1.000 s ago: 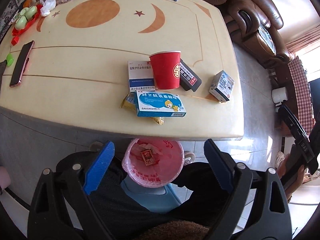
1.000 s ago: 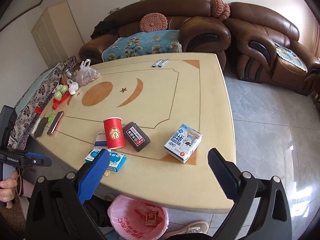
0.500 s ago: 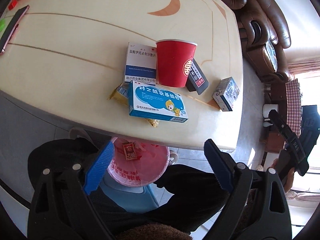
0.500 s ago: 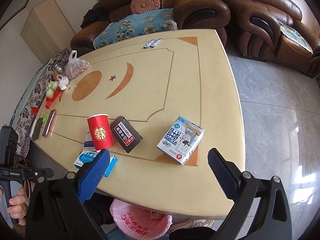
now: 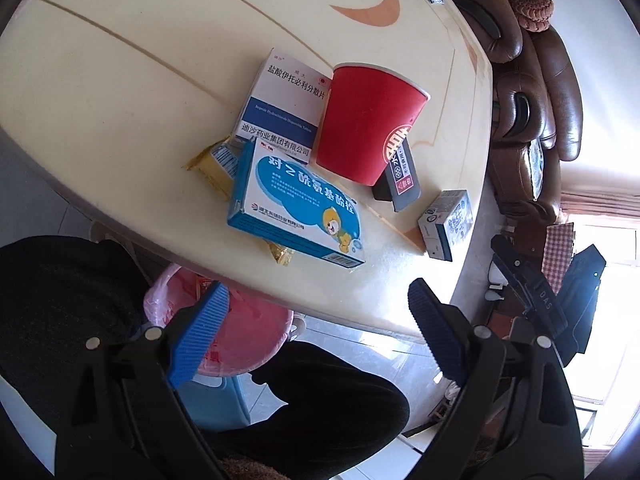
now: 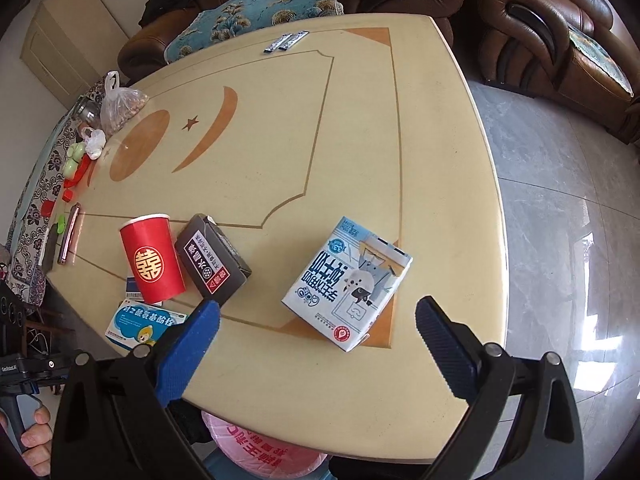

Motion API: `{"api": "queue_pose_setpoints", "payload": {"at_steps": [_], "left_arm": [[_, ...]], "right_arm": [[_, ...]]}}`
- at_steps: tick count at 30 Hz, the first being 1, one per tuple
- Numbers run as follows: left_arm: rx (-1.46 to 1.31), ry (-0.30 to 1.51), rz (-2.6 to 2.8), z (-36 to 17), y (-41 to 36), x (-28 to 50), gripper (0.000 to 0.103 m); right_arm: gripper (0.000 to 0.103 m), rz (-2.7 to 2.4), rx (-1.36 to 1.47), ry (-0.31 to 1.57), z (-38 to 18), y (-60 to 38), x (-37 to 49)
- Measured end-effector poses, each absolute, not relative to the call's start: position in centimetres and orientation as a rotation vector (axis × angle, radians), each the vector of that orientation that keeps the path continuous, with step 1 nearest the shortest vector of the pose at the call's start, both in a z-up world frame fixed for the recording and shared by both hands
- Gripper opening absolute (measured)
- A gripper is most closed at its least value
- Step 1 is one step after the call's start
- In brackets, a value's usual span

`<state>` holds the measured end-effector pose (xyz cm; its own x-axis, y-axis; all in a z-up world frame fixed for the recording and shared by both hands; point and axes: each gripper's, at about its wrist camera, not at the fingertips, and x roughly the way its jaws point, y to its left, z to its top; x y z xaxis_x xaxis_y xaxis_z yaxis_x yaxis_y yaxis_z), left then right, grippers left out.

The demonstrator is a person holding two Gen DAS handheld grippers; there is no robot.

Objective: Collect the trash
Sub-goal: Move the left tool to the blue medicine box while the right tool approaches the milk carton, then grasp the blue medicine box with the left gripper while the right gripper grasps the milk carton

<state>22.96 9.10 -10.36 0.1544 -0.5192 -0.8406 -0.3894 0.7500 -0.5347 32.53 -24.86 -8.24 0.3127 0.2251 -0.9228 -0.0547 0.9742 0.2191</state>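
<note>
On the cream table (image 5: 120,92) near its front edge lie a blue medicine box (image 5: 296,208), a white-and-blue medicine box (image 5: 286,100), a yellow wrapper (image 5: 212,164), a red paper cup (image 5: 366,120), a dark box (image 5: 402,178) and a milk carton (image 5: 448,222). My left gripper (image 5: 316,328) is open and empty, just short of the blue box. My right gripper (image 6: 316,344) is open and empty, just in front of the milk carton (image 6: 348,280). A bin with a pink bag (image 5: 240,340) stands under the table edge and also shows in the right wrist view (image 6: 268,448).
A phone (image 6: 70,236), red and green items (image 6: 74,164) and a plastic bag of nuts (image 6: 120,104) sit at the table's far left. Two small sachets (image 6: 286,42) lie at the far edge. Brown leather sofas (image 6: 520,28) stand behind. Grey tiled floor (image 6: 560,220) is on the right.
My left gripper has moved forward and closer to the blue medicine box. My right gripper has moved in closer over the milk carton. Both stay open.
</note>
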Motion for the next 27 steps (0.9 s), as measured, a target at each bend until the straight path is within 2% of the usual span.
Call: {"api": "queue_pose_setpoints", "payload": {"at_steps": [5, 16, 21, 23, 25, 27], "left_arm": [[-0.872, 1.449, -0.085, -12.0, 8.9, 23.2, 0.089], [-0.876, 1.415, 0.018, -13.4, 9.0, 23.9, 0.088], [-0.902, 1.410, 0.012, -13.8, 8.9, 24.5, 0.077], [-0.901, 1.420, 0.007, -14.0, 8.8, 24.8, 0.076], [-0.910, 1.427, 0.007, -14.3, 8.8, 24.9, 0.067], [-0.934, 1.413, -0.007, -14.3, 9.0, 24.9, 0.064]], "right_arm": [[0.096, 0.181, 0.171, 1.283, -10.3, -24.9, 33.7], [0.096, 0.148, 0.202, 1.364, -13.9, -25.2, 35.6], [0.096, 0.128, 0.233, 1.379, -14.7, -25.1, 36.7], [0.096, 0.121, 0.235, 1.393, -15.2, -24.7, 37.2], [0.096, 0.116, 0.239, 1.399, -15.5, -24.4, 37.4], [0.096, 0.113, 0.239, 1.402, -15.8, -24.1, 37.5]]}}
